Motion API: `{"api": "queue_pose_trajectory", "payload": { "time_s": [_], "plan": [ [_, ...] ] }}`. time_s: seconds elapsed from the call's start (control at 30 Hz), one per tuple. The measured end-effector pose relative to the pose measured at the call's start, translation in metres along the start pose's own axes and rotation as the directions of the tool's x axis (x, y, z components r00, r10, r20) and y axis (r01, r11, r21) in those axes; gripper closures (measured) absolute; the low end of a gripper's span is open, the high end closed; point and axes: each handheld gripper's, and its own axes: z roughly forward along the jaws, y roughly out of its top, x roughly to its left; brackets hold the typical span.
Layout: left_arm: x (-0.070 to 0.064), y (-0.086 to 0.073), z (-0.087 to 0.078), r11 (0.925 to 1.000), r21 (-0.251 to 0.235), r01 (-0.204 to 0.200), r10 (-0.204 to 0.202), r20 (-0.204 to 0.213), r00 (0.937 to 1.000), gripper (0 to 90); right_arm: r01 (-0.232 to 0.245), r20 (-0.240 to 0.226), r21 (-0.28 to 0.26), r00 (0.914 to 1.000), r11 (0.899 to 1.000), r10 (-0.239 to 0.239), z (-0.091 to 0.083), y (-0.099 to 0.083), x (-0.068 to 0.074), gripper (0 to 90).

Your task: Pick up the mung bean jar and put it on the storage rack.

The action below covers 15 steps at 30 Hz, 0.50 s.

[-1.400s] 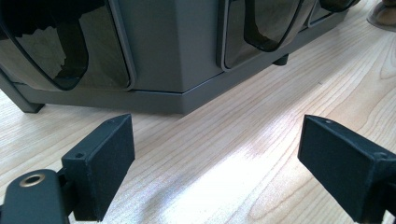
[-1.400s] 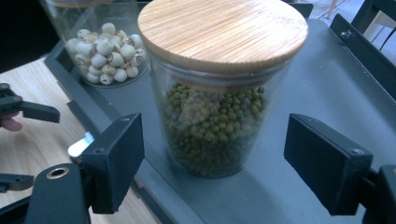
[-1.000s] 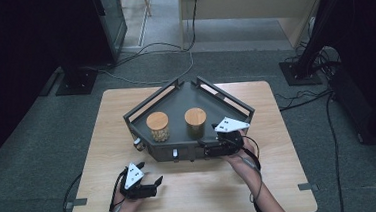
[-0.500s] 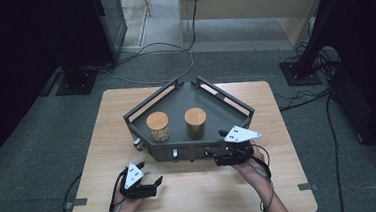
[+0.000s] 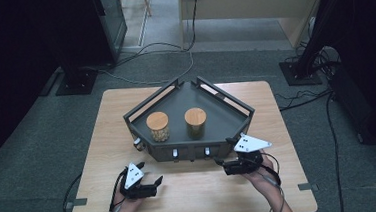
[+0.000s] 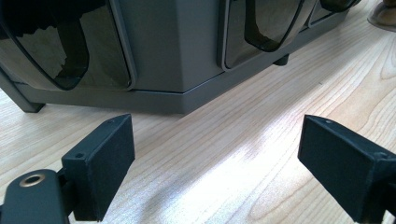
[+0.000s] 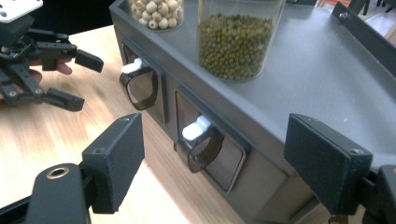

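Observation:
A dark grey five-sided stand (image 5: 226, 106) sits mid-table and carries two wooden-lidded jars. One jar (image 5: 158, 126) (image 7: 156, 11) holds pale round beads, the other (image 5: 195, 122) (image 7: 238, 39) holds green beans. Two white levers (image 7: 196, 128) (image 7: 133, 66) stick out over tinted chutes on its front face. My right gripper (image 5: 221, 164) (image 7: 215, 158) is open just in front of the stand's right front corner, nothing between its jaws. My left gripper (image 5: 157, 183) (image 6: 217, 163) (image 7: 86, 83) rests open low over the table, facing the stand's base (image 6: 177, 60).
The wooden table (image 5: 197, 195) has free room along its front edge between the two hands. A small metal knob (image 5: 137, 145) sticks out at the stand's left front corner. Cables lie on the floor behind the table and at its right.
The right gripper has drawn back from over the stand's right front corner toward the table's front edge. The left gripper has stayed put.

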Motion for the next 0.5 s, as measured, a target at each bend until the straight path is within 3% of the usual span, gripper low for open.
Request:
{"api": "queue_pose_trajectory", "payload": {
  "time_s": [0.5],
  "plan": [
    [0.000,0.000,0.000,1.0000,-0.001,-0.001,0.001,0.000,1.0000,10.8,0.003,-0.013,-0.016,0.9999,1.000,-0.004,-0.015,-0.023,-0.009,20.0]
  ]
}}
